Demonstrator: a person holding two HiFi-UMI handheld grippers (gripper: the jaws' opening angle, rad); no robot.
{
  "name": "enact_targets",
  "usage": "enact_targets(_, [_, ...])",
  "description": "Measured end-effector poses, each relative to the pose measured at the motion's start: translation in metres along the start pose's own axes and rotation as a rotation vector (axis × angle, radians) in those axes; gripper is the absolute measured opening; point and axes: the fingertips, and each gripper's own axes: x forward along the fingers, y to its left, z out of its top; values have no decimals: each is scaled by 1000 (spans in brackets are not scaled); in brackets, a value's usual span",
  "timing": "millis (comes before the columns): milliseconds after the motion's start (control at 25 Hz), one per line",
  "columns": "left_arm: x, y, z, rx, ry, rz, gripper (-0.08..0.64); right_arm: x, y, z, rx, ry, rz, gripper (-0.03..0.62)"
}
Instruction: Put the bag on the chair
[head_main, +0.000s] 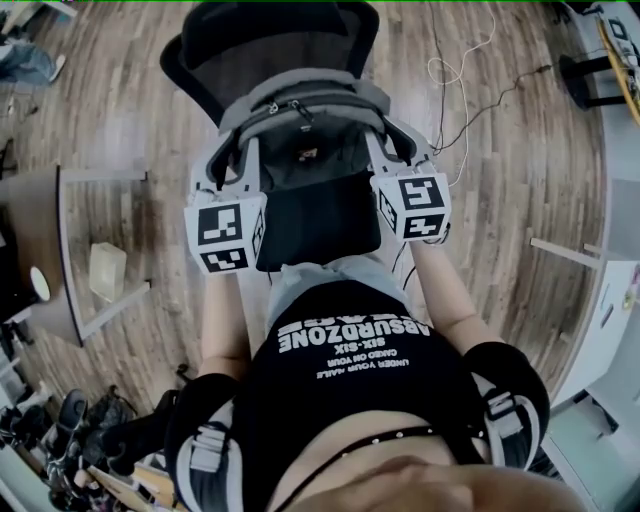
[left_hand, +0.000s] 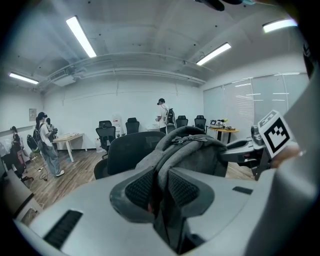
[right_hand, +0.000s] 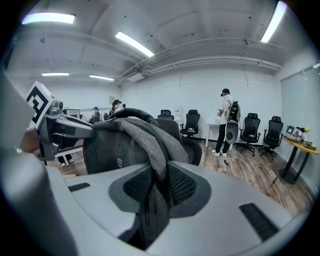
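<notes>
A grey backpack (head_main: 300, 125) hangs between my two grippers, right in front of the backrest of a black office chair (head_main: 265, 40). I cannot tell whether it touches the seat. My left gripper (head_main: 222, 170) is shut on the bag's left strap (left_hand: 161, 175), the grey webbing pinched between its pads. My right gripper (head_main: 392, 142) is shut on the other strap (right_hand: 156, 165). In the left gripper view the backpack (left_hand: 197, 155) stands ahead with the chair (left_hand: 125, 147) behind it. In the right gripper view the backpack (right_hand: 117, 145) partly hides the chair (right_hand: 192, 150).
Wood floor all round. A white cable (head_main: 455, 75) trails at the right of the chair. A table (head_main: 45, 250) and a small box (head_main: 107, 270) are at the left. Shoes (head_main: 70, 420) lie behind me. People (right_hand: 227, 125), desks and more chairs (left_hand: 106, 134) stand farther off.
</notes>
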Motion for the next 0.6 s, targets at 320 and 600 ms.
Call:
enact_targets(320, [21, 3, 0, -14, 18, 15, 98, 23, -12, -1, 5, 11, 21, 87])
enact_targets(600, [35, 0, -6, -23, 40, 17, 98, 32, -23, -8, 13, 32, 26, 89])
